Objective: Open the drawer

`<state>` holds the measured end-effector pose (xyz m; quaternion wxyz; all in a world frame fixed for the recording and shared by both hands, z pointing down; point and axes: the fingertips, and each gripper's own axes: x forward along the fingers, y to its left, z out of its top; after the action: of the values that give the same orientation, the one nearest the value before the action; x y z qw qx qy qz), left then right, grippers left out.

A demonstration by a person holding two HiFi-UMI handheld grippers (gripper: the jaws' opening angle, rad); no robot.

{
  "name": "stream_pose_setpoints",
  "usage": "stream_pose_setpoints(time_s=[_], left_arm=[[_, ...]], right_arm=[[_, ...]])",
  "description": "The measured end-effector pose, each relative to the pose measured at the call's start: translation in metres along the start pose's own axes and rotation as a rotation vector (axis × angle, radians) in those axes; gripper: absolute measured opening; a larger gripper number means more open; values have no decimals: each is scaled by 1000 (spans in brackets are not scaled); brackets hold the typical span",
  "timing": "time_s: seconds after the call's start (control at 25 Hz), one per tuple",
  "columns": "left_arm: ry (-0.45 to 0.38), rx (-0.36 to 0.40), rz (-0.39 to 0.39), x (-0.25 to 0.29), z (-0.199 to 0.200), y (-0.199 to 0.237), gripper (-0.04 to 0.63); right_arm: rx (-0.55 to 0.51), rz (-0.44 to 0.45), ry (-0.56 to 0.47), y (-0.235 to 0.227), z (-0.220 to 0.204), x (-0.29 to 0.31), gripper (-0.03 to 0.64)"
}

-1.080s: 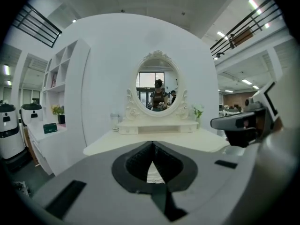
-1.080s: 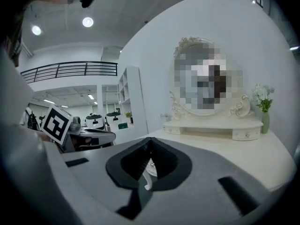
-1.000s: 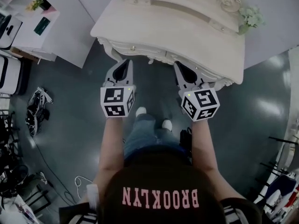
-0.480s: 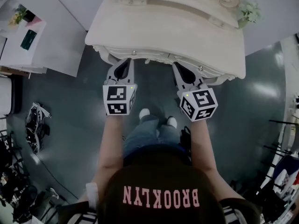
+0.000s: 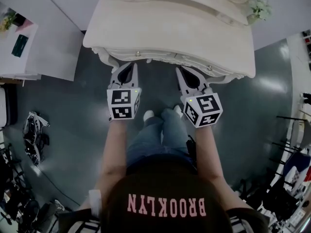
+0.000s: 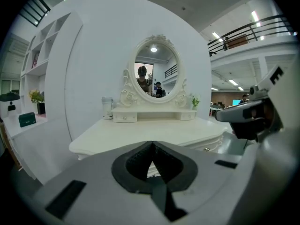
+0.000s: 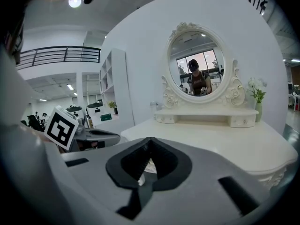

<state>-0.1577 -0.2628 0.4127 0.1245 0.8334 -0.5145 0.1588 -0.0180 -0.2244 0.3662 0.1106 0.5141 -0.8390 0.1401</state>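
Observation:
A cream dressing table (image 5: 170, 28) stands ahead of me, with a carved drawer front under its top edge. Two small knobs show on that front: one at the left (image 5: 138, 54) and one at the right (image 5: 209, 68). My left gripper (image 5: 133, 64) is shut and empty, its tips just below the left knob and apart from the front. My right gripper (image 5: 179, 69) is also shut and empty, between the two knobs and just short of the front. In the left gripper view the shut tips (image 6: 152, 142) point at the table edge, with a knob (image 6: 206, 148) to their right.
An oval mirror (image 6: 157, 76) with two little drawers under it stands on the table, a jar (image 6: 107, 108) at its left and a flower vase (image 5: 260, 8) at its right. A white counter (image 5: 29, 47) is to the left, with bags and cables (image 5: 34, 135) on the floor. My feet (image 5: 148, 115) are below the grippers.
Both grippers have come lower and closer to the drawer front, staying shut. The person has stepped forward, and one leg now shows between the grippers.

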Motion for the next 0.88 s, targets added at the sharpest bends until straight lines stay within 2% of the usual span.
stream_pose_setpoints(time_s=[0.12,0.52,0.56,0.64,0.88], left_arm=[[13,-15,-11,9,-9,1,6],[27,-140,-60,44,-44,3,9],[32,-153,-64,48,-48,5,24],[37,-182,-77,58,-54,8,152],[89,-169,-38,89,-79,19,166]], right_arm=[[9,-4,3,0,-6,7,-3],[28,6,66,-23,-49,38,-3],[33,8,74,-26,-53,41,-3],[41,19,90,-31,-62,47,-3],[43,21,130,-48,-89,68,-3]])
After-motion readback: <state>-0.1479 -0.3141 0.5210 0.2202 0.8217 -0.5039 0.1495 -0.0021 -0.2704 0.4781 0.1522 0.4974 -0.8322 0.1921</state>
